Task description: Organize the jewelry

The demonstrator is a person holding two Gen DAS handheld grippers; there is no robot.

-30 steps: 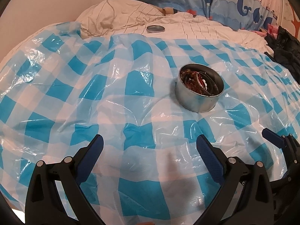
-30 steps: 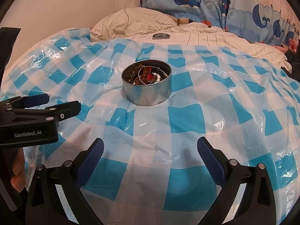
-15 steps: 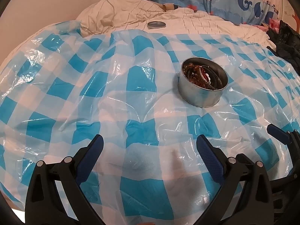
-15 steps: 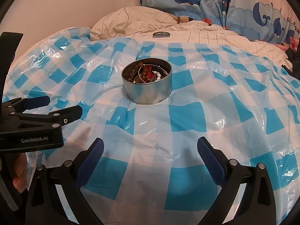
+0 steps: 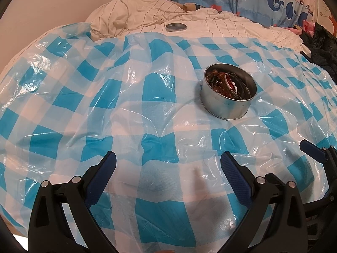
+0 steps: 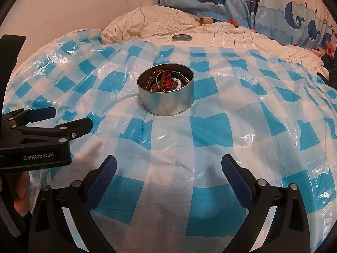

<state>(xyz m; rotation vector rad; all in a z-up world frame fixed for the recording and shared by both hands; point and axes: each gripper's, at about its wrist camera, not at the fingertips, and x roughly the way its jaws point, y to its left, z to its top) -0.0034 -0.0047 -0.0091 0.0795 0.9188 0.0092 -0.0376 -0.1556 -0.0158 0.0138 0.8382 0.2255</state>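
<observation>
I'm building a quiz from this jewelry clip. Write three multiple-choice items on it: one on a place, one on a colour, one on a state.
1. Where does the flat round metal lid lie?
A. on the striped cream bedding beyond the sheet
B. on the tin
C. between the fingers of a gripper

2. What colours is the checked plastic sheet?
A. red and white
B. blue and white
C. green and yellow

3. How does the round silver metal tin stand?
A. shut
B. tipped over
C. open, jewelry inside

Answers: 1 A, the lid rests past the sheet's far edge. 2 B, its squares are blue and white. 3 C, beads show inside the rim.
</observation>
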